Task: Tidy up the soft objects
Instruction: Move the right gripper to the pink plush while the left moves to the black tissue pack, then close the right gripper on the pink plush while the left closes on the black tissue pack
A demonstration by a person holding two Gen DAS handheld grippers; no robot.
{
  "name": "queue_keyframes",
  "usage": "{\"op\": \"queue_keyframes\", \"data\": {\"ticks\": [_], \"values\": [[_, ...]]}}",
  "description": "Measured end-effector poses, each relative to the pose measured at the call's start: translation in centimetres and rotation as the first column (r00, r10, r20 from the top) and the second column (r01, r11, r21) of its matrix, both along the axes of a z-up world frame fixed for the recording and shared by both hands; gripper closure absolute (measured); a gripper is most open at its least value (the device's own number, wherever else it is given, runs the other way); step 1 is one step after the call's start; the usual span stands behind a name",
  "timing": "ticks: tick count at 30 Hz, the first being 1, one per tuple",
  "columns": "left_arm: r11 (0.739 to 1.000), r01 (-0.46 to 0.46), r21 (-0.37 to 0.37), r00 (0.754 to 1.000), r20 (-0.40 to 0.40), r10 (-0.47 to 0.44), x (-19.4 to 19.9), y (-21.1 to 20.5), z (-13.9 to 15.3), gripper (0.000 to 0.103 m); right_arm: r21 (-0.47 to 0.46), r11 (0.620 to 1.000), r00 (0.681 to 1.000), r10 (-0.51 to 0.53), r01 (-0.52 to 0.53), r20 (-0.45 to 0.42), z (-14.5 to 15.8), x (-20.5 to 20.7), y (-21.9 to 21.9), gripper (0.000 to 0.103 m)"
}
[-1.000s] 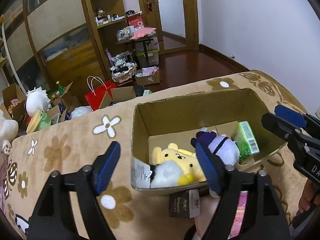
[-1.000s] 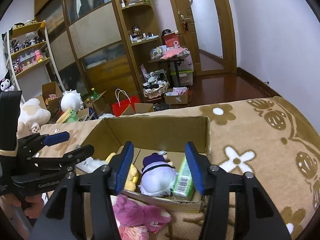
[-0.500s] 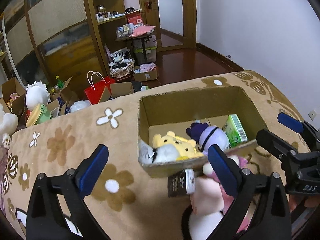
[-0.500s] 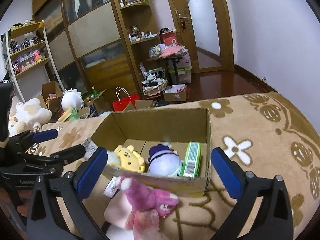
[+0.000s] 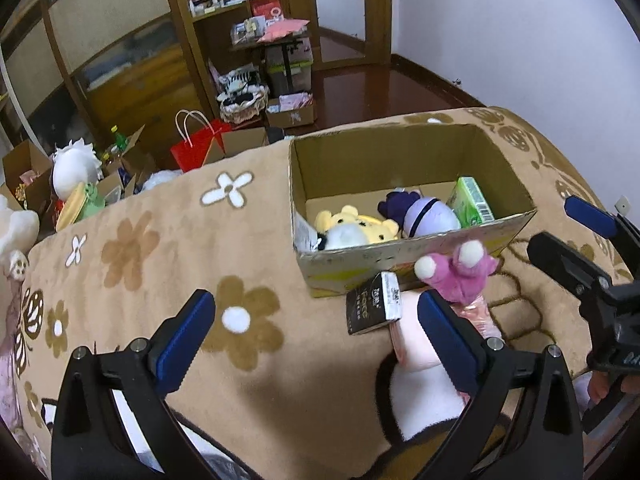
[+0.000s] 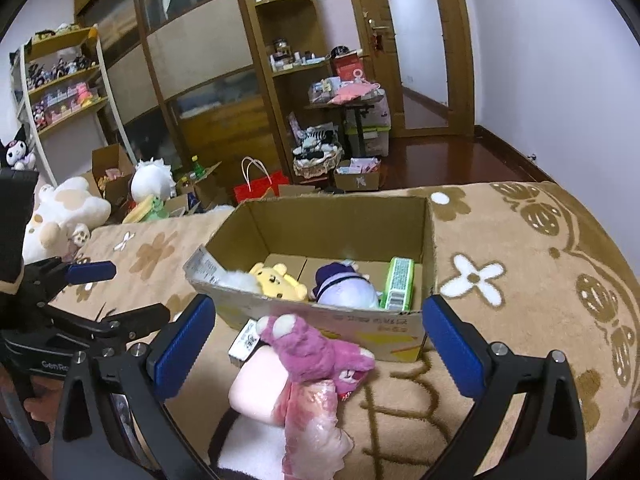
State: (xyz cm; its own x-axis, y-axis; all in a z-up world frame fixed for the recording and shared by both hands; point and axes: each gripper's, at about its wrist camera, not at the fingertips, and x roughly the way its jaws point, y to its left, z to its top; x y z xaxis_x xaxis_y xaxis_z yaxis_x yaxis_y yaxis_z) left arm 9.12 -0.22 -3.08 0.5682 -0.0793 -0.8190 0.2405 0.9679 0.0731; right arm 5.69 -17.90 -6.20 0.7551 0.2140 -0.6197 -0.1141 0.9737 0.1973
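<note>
Both tools wide open, pink plush waiting outside the box

Left wrist view: the left tool [image 5: 316, 332] gaped empty; the pink plush [image 5: 460, 276] lay at lower right, touching the cardboard box [image 5: 400, 250].
Right wrist view: the right tool [image 6: 320, 340] stood open and empty, the plush [image 6: 316, 354] centred between its fingers, long axis slanting lower right, so likely nearer.

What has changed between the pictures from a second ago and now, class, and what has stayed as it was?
Both grippers have drawn back from the cardboard box and opened wide: the right gripper let go of the purple plush, and the left gripper came away from the yellow plush. Neither holds anything. Unchanged: the toys and green packet in the box, the pink plush outside.
</note>
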Motion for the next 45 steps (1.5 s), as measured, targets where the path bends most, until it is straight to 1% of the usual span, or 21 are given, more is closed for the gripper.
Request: {"op": "queue_keyframes", "data": {"ticks": [4, 9, 10, 11, 12, 13, 14, 19, 22, 24, 25, 28, 29, 31, 34, 37, 38, 39, 45], "values": [[1.000, -0.008, -0.001, 1.000, -0.026, 0.008, 0.4, 0.0, -0.8, 0.003, -0.013, 1.000, 0.999, 0.011, -0.012, -0.045, -0.9, 0.3, 0.5, 0.000], [0.999, -0.008, 0.034, 0.999, -0.042, 0.010, 1.0, -0.4, -2.1, 0.003, 0.010, 1.000, 0.996, 0.007, -0.006, -0.089, -2.0, 1.1, 0.7, 0.003], [0.999, -0.008, 0.039, 0.999, -0.043, 0.010, 1.1, -0.5, -2.2, 0.003, 0.021, 1.000, 0.995, 0.007, -0.005, -0.104, -2.3, 1.4, 0.6, 0.010], [0.999, -0.009, 0.050, 0.999, -0.045, 0.011, 1.2, -0.5, -2.5, 0.003, 0.029, 1.000, 0.993, 0.009, -0.006, -0.115, -2.6, 1.5, 0.5, 0.018], [0.998, -0.010, 0.062, 0.999, -0.049, 0.013, 1.3, -0.6, -2.8, 0.003, 0.043, 0.999, 0.990, 0.014, -0.008, -0.140, -3.0, 1.9, 0.4, 0.022], [0.998, -0.010, 0.063, 0.998, -0.053, 0.014, 1.3, -0.6, -2.9, 0.003, 0.053, 0.999, 0.988, 0.019, -0.011, -0.152, -3.2, 2.1, 0.4, 0.027], [0.998, -0.009, 0.060, 0.998, -0.061, 0.012, 1.4, -0.6, -3.1, 0.003, 0.059, 0.998, 0.987, 0.021, -0.011, -0.162, -3.5, 2.2, 0.4, 0.030], [0.999, -0.004, 0.038, 0.997, -0.079, 0.007, 2.0, -0.6, -3.6, 0.003, 0.066, 0.998, 0.985, 0.035, -0.025, -0.166, -3.9, 2.5, 0.6, 0.033], [1.000, -0.005, 0.014, 0.995, -0.096, 0.006, 2.5, -0.7, -4.1, 0.003, 0.072, 0.997, 0.983, 0.048, -0.035, -0.176, -4.2, 2.9, 0.8, 0.039], [1.000, -0.002, 0.005, 0.994, -0.111, 0.003, 2.8, -1.0, -4.5, 0.003, 0.076, 0.996, 0.982, 0.053, -0.040, -0.183, -4.3, 3.1, 1.0, 0.040], [1.000, 0.000, 0.002, 0.993, -0.116, 0.001, 3.0, -1.0, -4.7, 0.003, 0.076, 0.996, 0.981, 0.056, -0.042, -0.185, -4.5, 3.2, 1.1, 0.042], [1.000, 0.007, -0.023, 0.989, -0.146, -0.010, 3.5, -1.3, -5.5, 0.003, 0.084, 0.995, 0.978, 0.067, -0.051, -0.195, -4.8, 3.5, 1.3, 0.053], [1.000, 0.008, -0.027, 0.988, -0.154, -0.012, 3.7, -1.4, -5.8, 0.003, 0.087, 0.995, 0.978, 0.069, -0.053, -0.197, -4.8, 3.6, 1.3, 0.054], [1.000, 0.009, -0.027, 0.987, -0.160, -0.014, 3.9, -1.6, -6.2, 0.003, 0.093, 0.994, 0.977, 0.075, -0.057, -0.199, -5.0, 3.7, 1.5, 0.055], [0.999, 0.014, -0.029, 0.985, -0.171, -0.019, 4.3, -1.9, -6.8, 0.003, 0.090, 0.993, 0.976, 0.088, -0.071, -0.199, -5.0, 3.9, 1.7, 0.060], [0.999, 0.021, -0.030, 0.983, -0.180, -0.026, 4.7, -2.3, -7.5, 0.003, 0.087, 0.993, 0.976, 0.096, -0.080, -0.196, -5.0, 3.9, 1.9, 0.061], [0.999, 0.024, -0.032, 0.983, -0.182, -0.029, 4.7, -2.5, -7.6, 0.003, 0.087, 0.993, 0.976, 0.096, -0.080, -0.197, -5.0, 4.0, 2.0, 0.067], [0.999, 0.027, -0.033, 0.983, -0.181, -0.032, 4.8, -2.7, -7.9, 0.003, 0.085, 0.993, 0.975, 0.096, -0.080, -0.199, -5.1, 4.1, 2.0, 0.070], [0.999, 0.033, -0.002, 0.981, -0.194, -0.032, 5.2, -3.4, -9.1, 0.003, 0.074, 0.994, 0.975, 0.092, -0.079, -0.200, -4.9, 4.2, 2.0, 0.073]]}}
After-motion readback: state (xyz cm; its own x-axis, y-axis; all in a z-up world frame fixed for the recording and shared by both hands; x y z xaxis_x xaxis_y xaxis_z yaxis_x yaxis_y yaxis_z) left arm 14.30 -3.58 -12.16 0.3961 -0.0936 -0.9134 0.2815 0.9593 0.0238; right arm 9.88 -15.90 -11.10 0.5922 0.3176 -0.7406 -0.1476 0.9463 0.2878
